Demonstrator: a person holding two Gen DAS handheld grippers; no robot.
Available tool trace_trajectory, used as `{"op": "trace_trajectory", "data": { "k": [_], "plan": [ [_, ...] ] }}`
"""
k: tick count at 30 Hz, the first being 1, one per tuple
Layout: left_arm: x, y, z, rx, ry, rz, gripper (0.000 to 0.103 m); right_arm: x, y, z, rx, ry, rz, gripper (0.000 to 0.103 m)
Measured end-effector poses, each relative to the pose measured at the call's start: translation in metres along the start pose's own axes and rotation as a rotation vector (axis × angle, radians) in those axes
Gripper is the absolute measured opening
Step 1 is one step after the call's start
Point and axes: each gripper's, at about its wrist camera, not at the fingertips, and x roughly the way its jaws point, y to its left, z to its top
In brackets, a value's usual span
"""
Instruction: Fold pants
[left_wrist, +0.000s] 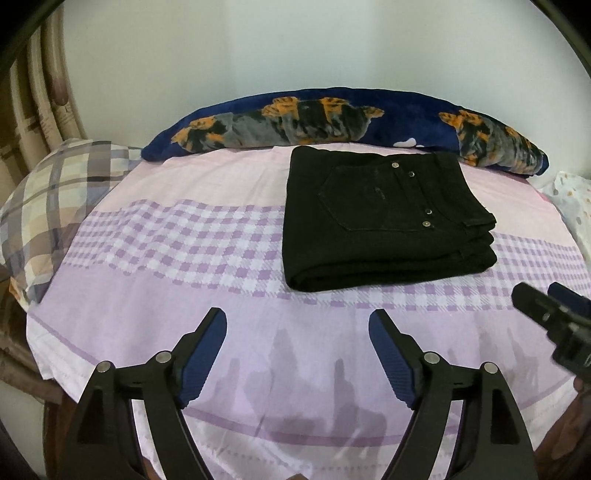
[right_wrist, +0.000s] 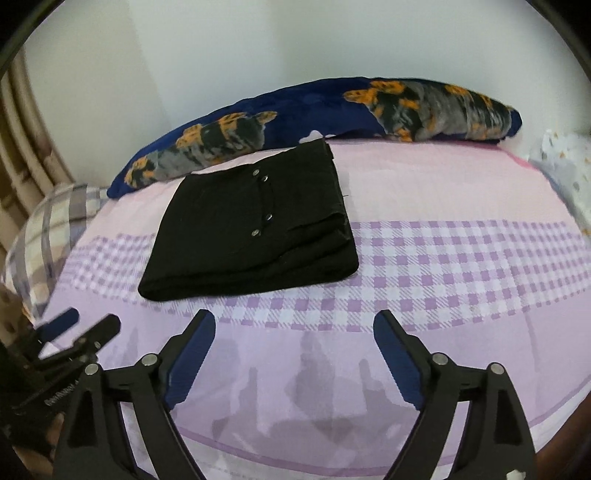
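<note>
Black pants (left_wrist: 384, 218) lie folded into a thick rectangular stack on the pink and purple checked bedsheet (left_wrist: 184, 240), back pocket and metal rivets facing up. In the right wrist view the same pants (right_wrist: 255, 225) sit left of centre. My left gripper (left_wrist: 297, 319) is open over bare sheet, well short of the stack's near edge, nothing between its blue pads. My right gripper (right_wrist: 293, 321) is open too, hanging over the sheet just in front of the pants. Each gripper also shows at the other view's edge: the right gripper (left_wrist: 550, 299), the left gripper (right_wrist: 85, 323).
A long navy bolster (left_wrist: 332, 122) with an orange and grey print lies against the white wall behind the pants. A plaid pillow (left_wrist: 55, 206) sits at the far left, a spotted white pillow (left_wrist: 576, 206) at the right. Cane bed rails (left_wrist: 48, 85) stand left.
</note>
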Motion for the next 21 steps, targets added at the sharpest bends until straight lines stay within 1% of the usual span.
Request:
{"op": "trace_trajectory", "data": {
  "k": [3,13,16,21],
  "plan": [
    [-0.0020,-0.0008,-0.0011,0.001,-0.004,0.012,0.080,0.0000,0.0027,-0.0031,-0.014,-0.011,-0.004,0.091],
    [-0.0051,-0.0045,-0.0026,0.006,-0.006,0.028,0.080,0.0020,0.0019,-0.0044,-0.012,-0.015,0.007,0.092],
    [-0.0053,-0.0055,-0.0037,0.013,-0.007,0.033,0.080,0.0042,0.0042,-0.0051,-0.028,-0.014,-0.006,0.093],
    [-0.0044,-0.0055,-0.0041,0.012,-0.004,0.035,0.080,0.0047,0.0072,-0.0054,-0.030,-0.012,0.000,0.093]
  ]
}}
